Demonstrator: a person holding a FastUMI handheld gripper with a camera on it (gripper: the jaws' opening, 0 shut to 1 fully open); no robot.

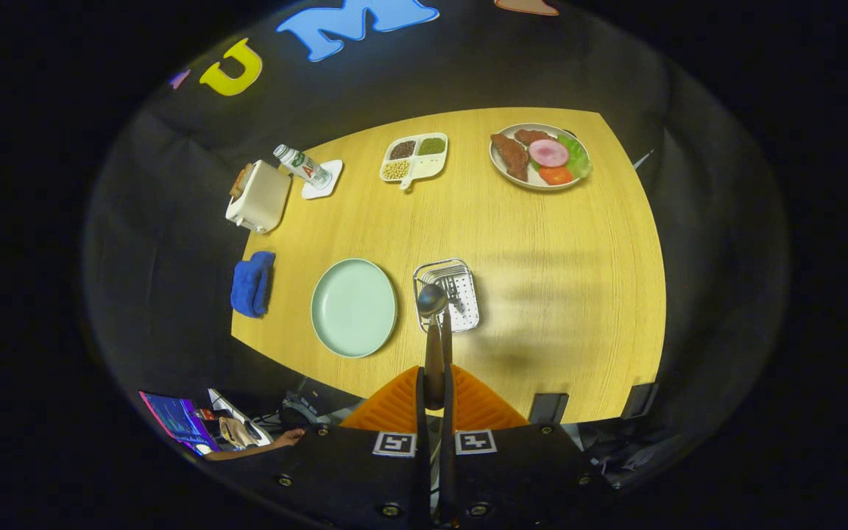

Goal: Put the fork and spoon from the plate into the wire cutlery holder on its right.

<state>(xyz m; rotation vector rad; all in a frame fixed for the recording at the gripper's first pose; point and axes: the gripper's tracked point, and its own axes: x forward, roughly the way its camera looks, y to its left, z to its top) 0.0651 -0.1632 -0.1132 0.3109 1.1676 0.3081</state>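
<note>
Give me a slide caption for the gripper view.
Tongs shut on a spoon, its bowl above the wire cutlery holder right of the empty plate.

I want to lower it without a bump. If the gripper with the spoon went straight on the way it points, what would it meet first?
Most likely the wire cutlery holder: the gripper is shut on the spoon, whose bowl hangs over the holder. The height above it is unclear.

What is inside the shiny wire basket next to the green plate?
The silver wire cutlery holder seems to hold thin metal pieces, perhaps fork tines, too small to tell. The metal spoon clamped in the gripper hangs above, covering part of it. The round pale green plate looks bare.
</note>
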